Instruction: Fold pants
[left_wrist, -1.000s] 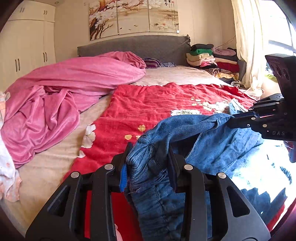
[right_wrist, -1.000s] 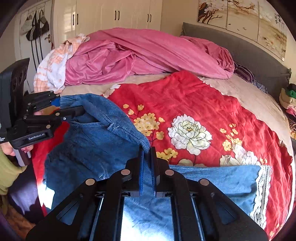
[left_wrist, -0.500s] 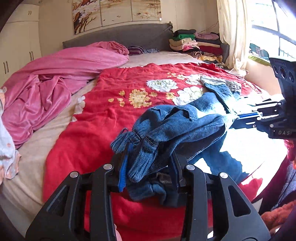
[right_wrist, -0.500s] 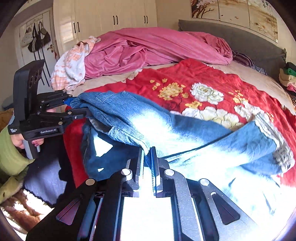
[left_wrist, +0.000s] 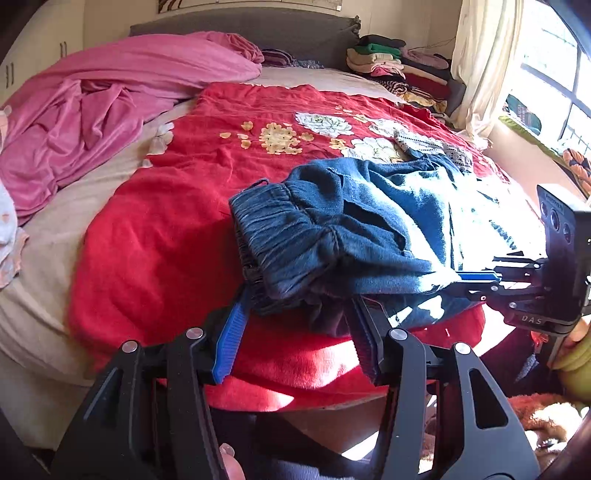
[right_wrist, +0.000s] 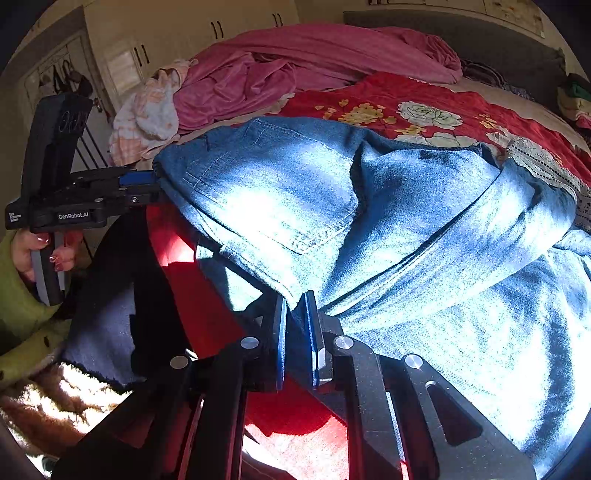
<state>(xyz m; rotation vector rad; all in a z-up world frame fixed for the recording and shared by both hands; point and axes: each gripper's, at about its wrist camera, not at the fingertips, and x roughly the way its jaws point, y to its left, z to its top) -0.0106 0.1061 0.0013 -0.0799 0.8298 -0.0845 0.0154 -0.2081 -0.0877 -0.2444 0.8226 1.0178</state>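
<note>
Denim pants (left_wrist: 354, 229) are laid on the red blanket (left_wrist: 155, 236) at the bed's near edge, long axis running toward the window side. The waistband sits between the left gripper's (left_wrist: 299, 314) opening jaws; the right gripper (right_wrist: 295, 314), jaws just parting, still pinches a fold.

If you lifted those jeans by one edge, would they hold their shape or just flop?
Probably flop: the jeans sag and crease in loose folds over the red blanket. The elastic waistband bunches up, so it likely stretches. The layered denim looks thick, so perhaps fairly heavy for cloth, and unlikely to slip.
</note>
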